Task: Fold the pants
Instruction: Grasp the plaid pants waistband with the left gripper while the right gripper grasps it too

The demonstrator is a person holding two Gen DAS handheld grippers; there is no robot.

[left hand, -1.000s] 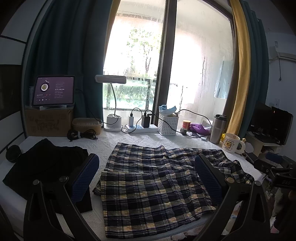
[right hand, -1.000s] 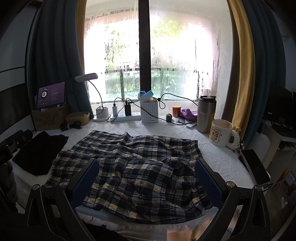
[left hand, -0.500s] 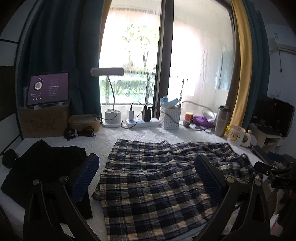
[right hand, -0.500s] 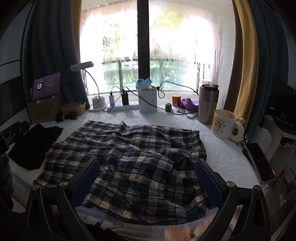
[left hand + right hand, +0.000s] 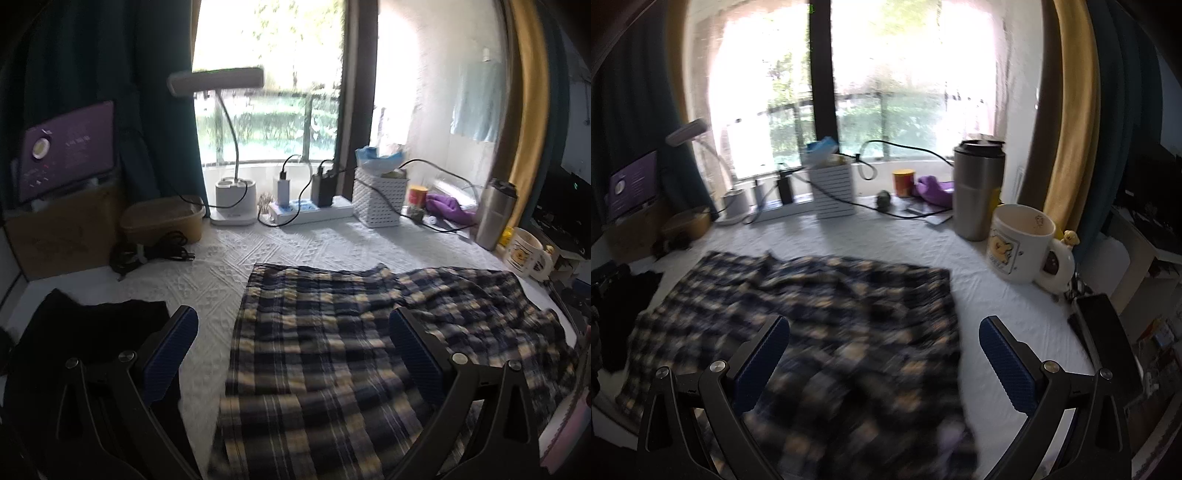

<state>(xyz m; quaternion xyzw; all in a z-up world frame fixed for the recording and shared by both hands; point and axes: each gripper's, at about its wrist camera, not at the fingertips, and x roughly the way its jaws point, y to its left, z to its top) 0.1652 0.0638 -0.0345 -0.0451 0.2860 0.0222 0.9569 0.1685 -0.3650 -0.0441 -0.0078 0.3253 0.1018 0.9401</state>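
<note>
**Both grippers open over unfolded plaid pants**

Plaid pants (image 5: pixel 332 350) lie spread and rumpled across the near half of the white-covered tabletop (image 5: pixel 229 258), up to its front edge, likely laid flat for a first fold. Left gripper (image 5: pixel 293 354) hangs over the pants' left part, jaws wide apart, nothing held. Right gripper (image 5: pixel 882 354) is over the right edge, also spread and empty. Black garment (image 5: pixel 85 328) sits at the left edge, apart. Along the back edge: white basket (image 5: pixel 378 199) holds blue stuff, contents unclear; mug (image 5: pixel 1019 243) at right looks empty; tumbler (image 5: pixel 977 188) is lidded.
</note>
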